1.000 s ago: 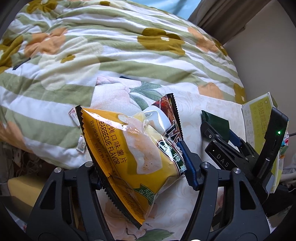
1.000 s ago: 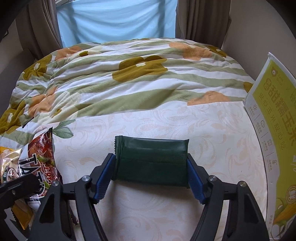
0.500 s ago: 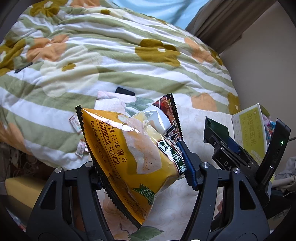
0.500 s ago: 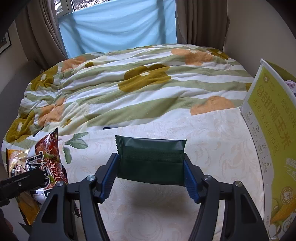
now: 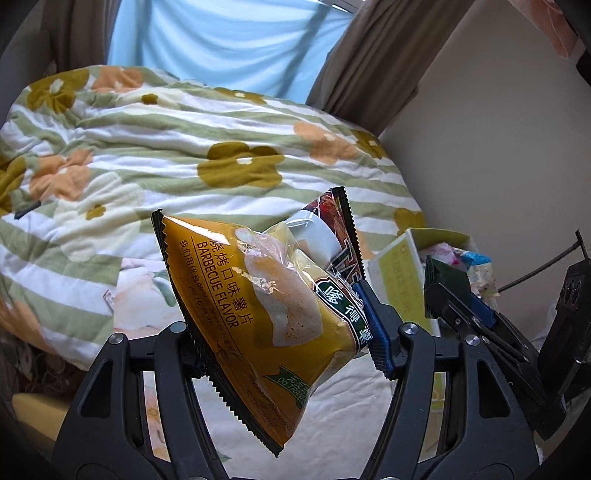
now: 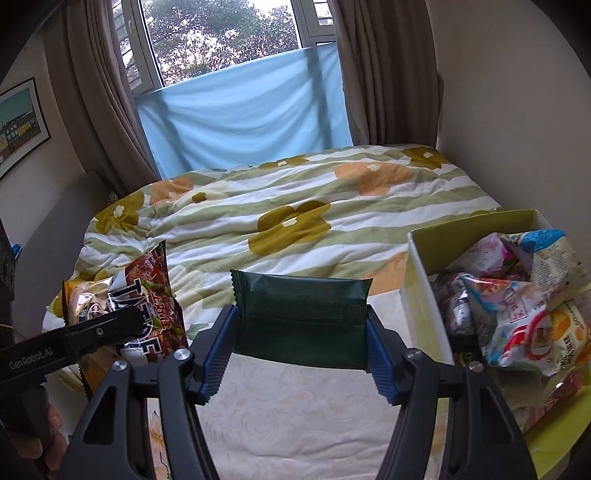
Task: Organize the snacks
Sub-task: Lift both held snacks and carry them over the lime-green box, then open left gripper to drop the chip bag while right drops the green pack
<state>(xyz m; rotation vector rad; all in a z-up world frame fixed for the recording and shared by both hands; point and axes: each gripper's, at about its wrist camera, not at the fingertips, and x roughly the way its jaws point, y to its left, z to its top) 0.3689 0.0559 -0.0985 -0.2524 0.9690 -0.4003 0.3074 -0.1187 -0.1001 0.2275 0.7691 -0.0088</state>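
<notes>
Fig. L/R wrist views. Both my grippers have risen off the bed w/ loads: left gripper (image 5: 284, 328) clamps yellow chip bag (image 5: 255, 306) plus red bag (image 5: 332, 221); right gripper (image 6: 301, 343), jaws just narrowed, pinches green packet (image 6: 301, 317). Judged: pickup done, drop-off next. Box (image 6: 417, 280) at right, already heaped w/ snack packs (image 6: 517, 302).

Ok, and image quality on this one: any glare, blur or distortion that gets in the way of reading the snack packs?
Left wrist view: glare streaks the top of the yellow chip bag, yet its barbecue lettering reads; the fisheye bends the bed quilt. Right wrist view: the dark green packet is sharp but shows no legible print; the window is bright, not blown out; the snack box stretches near the edge.
</notes>
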